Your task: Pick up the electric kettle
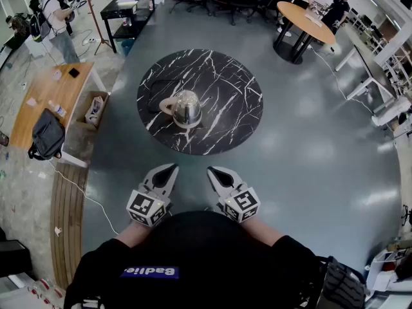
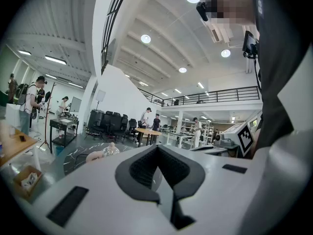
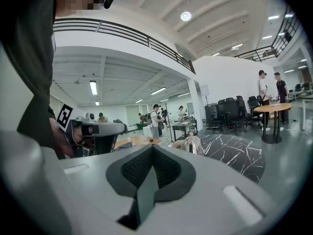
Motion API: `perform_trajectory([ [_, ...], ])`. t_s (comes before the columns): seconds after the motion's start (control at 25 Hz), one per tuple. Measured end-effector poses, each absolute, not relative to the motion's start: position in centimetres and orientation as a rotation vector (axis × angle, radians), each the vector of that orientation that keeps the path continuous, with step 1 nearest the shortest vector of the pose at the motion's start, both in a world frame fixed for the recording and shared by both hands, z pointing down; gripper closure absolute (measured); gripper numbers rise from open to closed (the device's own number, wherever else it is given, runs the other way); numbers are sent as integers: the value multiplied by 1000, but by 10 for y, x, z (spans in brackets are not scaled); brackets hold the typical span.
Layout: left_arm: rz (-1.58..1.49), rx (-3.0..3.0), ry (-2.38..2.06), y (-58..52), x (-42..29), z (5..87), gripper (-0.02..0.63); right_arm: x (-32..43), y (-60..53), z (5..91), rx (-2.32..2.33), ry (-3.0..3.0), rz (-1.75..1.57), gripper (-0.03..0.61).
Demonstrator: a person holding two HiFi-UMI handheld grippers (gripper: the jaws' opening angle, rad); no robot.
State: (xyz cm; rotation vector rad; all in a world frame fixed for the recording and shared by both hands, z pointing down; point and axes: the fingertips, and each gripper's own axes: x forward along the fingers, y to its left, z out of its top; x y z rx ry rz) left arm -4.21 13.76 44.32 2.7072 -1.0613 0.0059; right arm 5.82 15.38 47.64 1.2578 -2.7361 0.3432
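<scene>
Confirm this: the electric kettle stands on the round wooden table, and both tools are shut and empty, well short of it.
Wrong table. In the head view the electric kettle stands on the round black marble table, not a wooden one. The rest holds: left tool and right tool are shut, empty, well short of it.

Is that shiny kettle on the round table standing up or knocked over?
Upright. The kettle sits on its base on the marble table, domed top up, handle to one side.
</scene>
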Motion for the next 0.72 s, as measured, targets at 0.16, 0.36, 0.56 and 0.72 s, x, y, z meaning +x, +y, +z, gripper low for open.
perform_trajectory([
  [0.16, 3, 2709, -1063, 135, -41, 443, 607, 59, 152, 476, 1259, -2740, 342, 577],
  [0.36, 4, 2710, -1063, 136, -43, 446, 607, 56, 153, 479, 1254, -2739, 349, 577],
  [0.56, 5, 2710, -1065, 137, -44, 444, 607, 55, 154, 476, 1255, -2754, 356, 577],
  [0.72, 12, 2712, -1077, 134, -43, 444, 607, 58, 151, 472, 1271, -2777, 361, 576],
])
